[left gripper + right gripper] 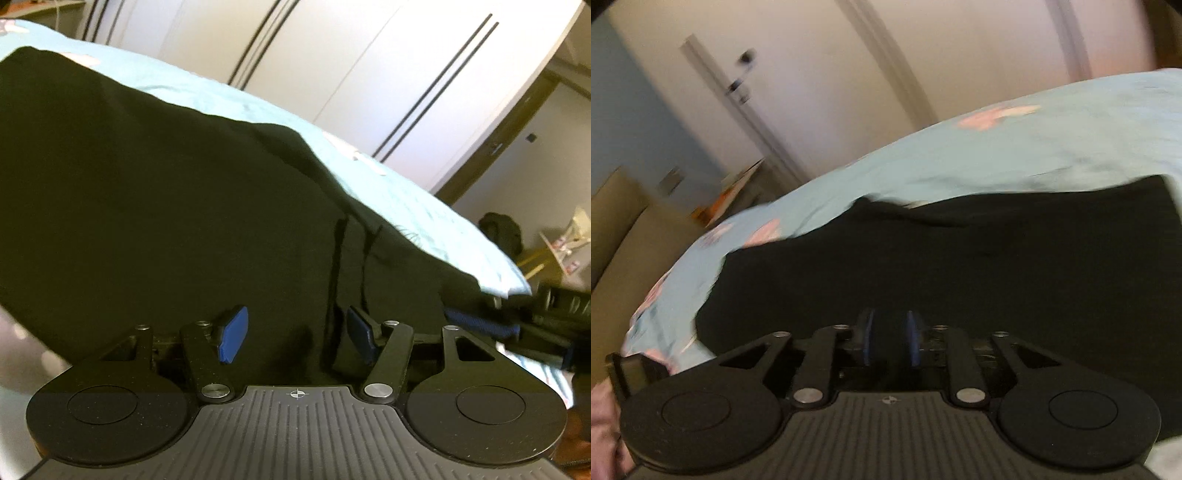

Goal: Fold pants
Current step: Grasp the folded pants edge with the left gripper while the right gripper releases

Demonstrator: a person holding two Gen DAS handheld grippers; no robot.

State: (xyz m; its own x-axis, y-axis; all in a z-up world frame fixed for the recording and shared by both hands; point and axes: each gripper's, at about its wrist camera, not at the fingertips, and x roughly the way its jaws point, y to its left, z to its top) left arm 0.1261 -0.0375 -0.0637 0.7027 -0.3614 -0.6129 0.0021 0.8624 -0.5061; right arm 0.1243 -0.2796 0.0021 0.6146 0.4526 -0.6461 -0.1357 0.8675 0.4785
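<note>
Black pants (pixel 166 206) lie spread on a light blue bed sheet (pixel 424 206). In the left wrist view my left gripper (pixel 295 334) hovers low over the near edge of the pants. It is open, and its blue pads stand wide apart with only flat cloth below them. A dark cord or fold (pixel 338 266) runs just ahead of the right pad. In the blurred right wrist view the pants (pixel 960 266) fill the lower middle. My right gripper (pixel 890 336) is over them, its pads a narrow gap apart, with nothing seen pinched.
White wardrobe doors (pixel 369 74) stand behind the bed. A dark bag (pixel 500 229) and some clutter lie on the floor at the right. The sheet (pixel 923 158) has pink prints. A beige piece of furniture (pixel 624 229) stands left of the bed, with a door (pixel 746 85) beyond.
</note>
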